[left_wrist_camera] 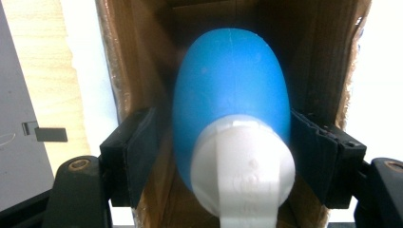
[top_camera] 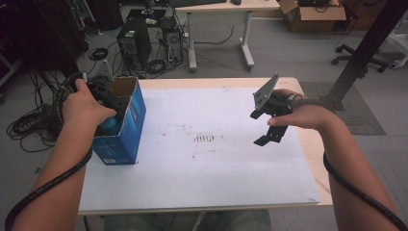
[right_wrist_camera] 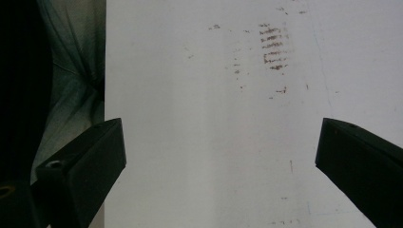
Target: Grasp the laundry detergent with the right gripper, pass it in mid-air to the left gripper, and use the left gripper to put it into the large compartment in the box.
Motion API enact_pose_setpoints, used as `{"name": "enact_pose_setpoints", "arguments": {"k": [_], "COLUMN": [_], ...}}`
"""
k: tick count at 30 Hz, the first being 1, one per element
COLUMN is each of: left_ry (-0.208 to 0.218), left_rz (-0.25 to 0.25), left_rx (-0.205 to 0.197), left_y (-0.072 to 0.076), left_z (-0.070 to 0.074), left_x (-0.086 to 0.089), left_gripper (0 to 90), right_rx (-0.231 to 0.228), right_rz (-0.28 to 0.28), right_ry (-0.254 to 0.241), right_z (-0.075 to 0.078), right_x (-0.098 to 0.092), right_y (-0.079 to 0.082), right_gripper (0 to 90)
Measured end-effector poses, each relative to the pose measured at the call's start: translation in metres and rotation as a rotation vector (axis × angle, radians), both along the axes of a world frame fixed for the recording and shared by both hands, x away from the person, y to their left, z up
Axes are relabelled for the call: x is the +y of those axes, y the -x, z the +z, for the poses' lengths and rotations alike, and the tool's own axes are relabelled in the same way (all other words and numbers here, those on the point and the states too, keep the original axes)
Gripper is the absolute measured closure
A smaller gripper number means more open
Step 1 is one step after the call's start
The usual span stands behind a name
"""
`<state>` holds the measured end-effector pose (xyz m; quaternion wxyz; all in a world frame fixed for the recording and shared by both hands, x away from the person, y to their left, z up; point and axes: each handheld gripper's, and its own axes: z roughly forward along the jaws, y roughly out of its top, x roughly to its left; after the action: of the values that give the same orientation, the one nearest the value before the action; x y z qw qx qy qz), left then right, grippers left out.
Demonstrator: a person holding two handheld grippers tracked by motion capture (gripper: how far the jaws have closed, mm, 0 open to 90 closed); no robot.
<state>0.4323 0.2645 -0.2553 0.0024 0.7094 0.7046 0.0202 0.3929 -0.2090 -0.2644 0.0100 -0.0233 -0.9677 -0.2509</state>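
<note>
Fingers of the left gripper (left_wrist_camera: 233, 142) flank a blue bottle (left_wrist_camera: 231, 99) with a white cap inside the open blue box (top_camera: 126, 126), a gap showing at the left pad; the high view half-hides that bottle. Right gripper (top_camera: 266, 127) fingers hang spread above the worktop (top_camera: 202, 168).

Table (top_camera: 308, 144): light wood top, showing as a strip along the far edge at 12 o'clock and down the side at 3 o'clock
White board (top_camera: 216, 178): lying flat on the table, covering nearly all of it from the centre out to 6 o'clock
Marks (top_camera: 204, 138): reddish-brown smudges sitting at the board's centre, thinner specks trailing toward 11 o'clock
Blue box (top_camera: 126, 129): standing upright at 9 o'clock on the table's edge, top flaps open, brown cardboard showing inside, its near corner resting on the board
</note>
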Motion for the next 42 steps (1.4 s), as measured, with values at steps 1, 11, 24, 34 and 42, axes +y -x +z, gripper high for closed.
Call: {"name": "enact_pose_setpoints", "arguments": {"k": [1,11,24,34,42], "left_ry": [0.003,-0.015,-0.002,0.002,0.055], "left_rz": [0.000,-0.076,-0.143,-0.241,-0.412], "left_rx": [0.000,-0.024,-0.042,-0.058,-0.048], "left_y": [0.000,0.005,0.012,0.016,0.018], "left_z": [0.001,0.015,0.037,0.051,0.060], "left_x": [0.000,-0.008,-0.018,-0.030,-0.045], "left_gripper": [27.4,18.8,15.8,5.6,0.2], "right_rx": [0.001,-0.005,-0.004,-0.007,-0.013], "right_rz": [-0.001,0.005,0.005,0.002,0.001], "right_ry": [0.001,-0.001,-0.007,-0.010,-0.015], "right_z": [0.000,0.002,0.005,0.007,0.010], "right_x": [0.000,0.001,0.001,-0.002,-0.004], "right_y": [0.000,0.001,0.002,0.004,0.007], "right_gripper": [2.9,2.9,2.8,2.9,2.9]}}
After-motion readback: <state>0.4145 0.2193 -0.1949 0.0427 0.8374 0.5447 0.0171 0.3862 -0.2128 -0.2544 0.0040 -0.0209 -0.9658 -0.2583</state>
